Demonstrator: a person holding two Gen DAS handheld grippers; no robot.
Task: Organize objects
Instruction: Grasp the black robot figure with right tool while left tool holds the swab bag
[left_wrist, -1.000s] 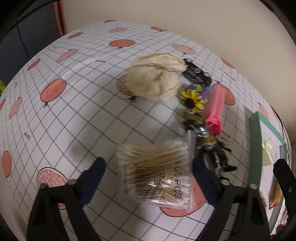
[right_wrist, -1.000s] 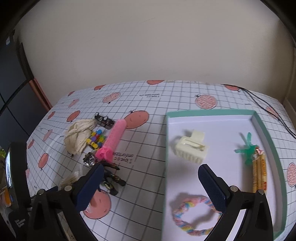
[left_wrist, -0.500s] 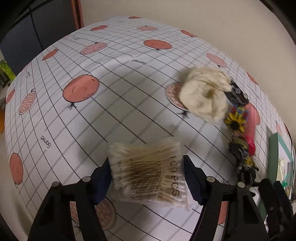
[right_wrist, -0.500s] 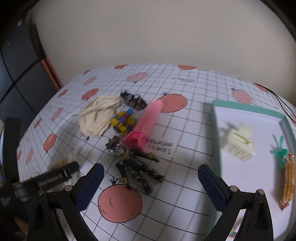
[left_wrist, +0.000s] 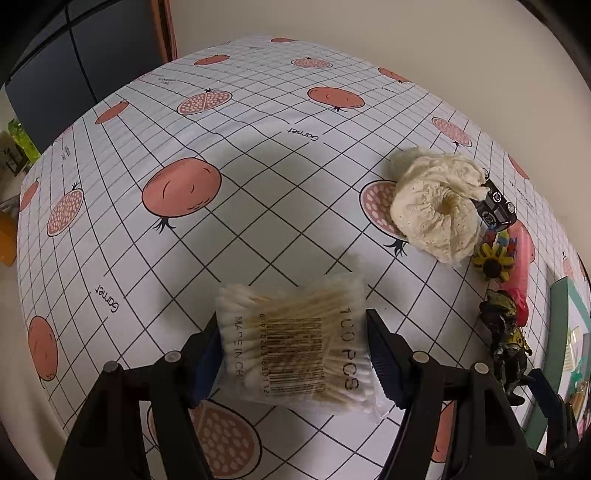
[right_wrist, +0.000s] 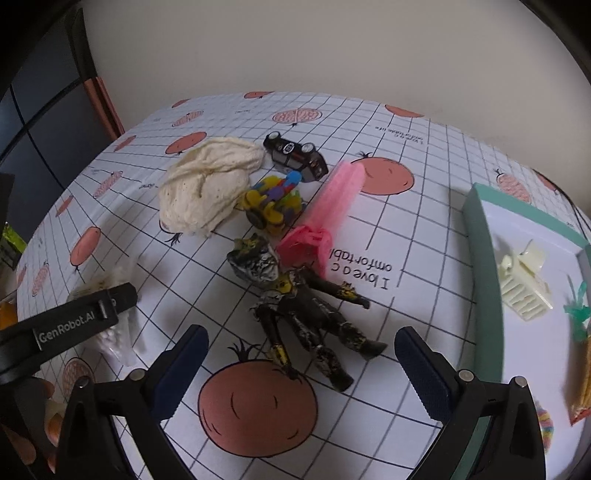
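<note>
A clear bag of cotton swabs (left_wrist: 295, 343) sits between the pads of my left gripper (left_wrist: 291, 332), which is shut on it just above the fruit-print tablecloth. My right gripper (right_wrist: 301, 334) is open and hovers over a black and yellow toy figure (right_wrist: 306, 314) lying on its back. Beyond the figure lie a pink tube (right_wrist: 332, 206), a colourful block toy (right_wrist: 275, 203), a black toy car (right_wrist: 295, 155) and a cream cloth bundle (right_wrist: 207, 188). The left gripper's side (right_wrist: 74, 321) shows at the left of the right wrist view.
A green-rimmed white tray (right_wrist: 476, 229) stands on the right, holding a cream hair clip (right_wrist: 522, 284), a green item, an orange packet and a pastel braided ring. The wall runs behind the table. A dark cabinet (left_wrist: 92, 66) stands off the table's far left.
My left gripper has shut on the swab bag and drawn it back and left. My right gripper has swung left from over the tray to over the toy figure, staying open.
</note>
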